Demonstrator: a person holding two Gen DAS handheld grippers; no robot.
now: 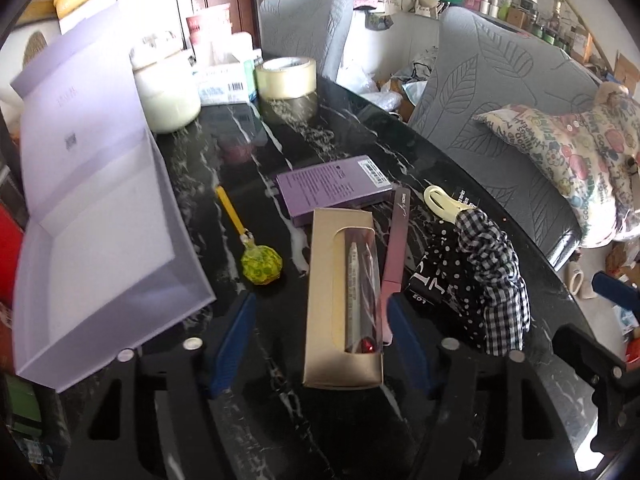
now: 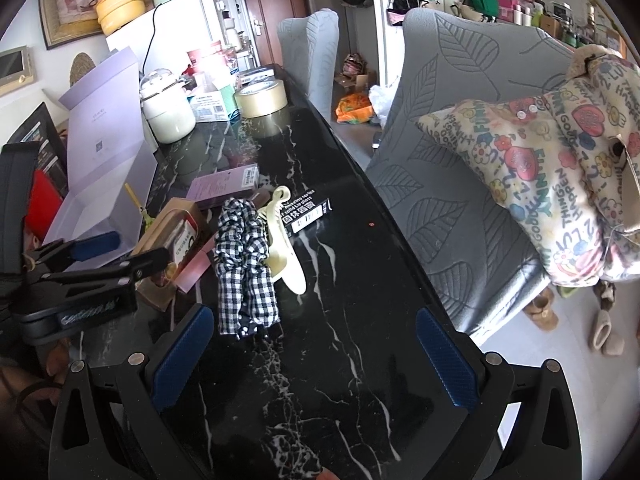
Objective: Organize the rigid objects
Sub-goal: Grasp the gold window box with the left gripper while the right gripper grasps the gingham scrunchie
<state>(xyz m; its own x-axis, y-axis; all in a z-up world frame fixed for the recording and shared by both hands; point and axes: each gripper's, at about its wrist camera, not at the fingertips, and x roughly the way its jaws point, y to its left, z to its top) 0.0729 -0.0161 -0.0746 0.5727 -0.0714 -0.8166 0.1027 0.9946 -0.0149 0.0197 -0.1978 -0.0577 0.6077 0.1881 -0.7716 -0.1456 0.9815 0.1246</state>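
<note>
Black marble table point(image 1: 344, 136) (white-veined) bears gold pen box point(image 1: 342, 300); purple box point(image 1: 332, 188); tape roll point(image 1: 286, 78).

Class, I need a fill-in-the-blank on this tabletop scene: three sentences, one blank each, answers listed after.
1. The gold box lies between the fingers of the ___ hand-held gripper.
2. The big lavender box has its lid ___.
3. The roll of tape stands beside a ___ chair.

Answers: left; open; grey

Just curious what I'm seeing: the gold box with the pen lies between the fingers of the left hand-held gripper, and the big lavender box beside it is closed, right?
Not quite: the lavender box is open, its lid standing up, as the left wrist view shows. The gold box does lie between the left hand-held gripper fingers.
</note>
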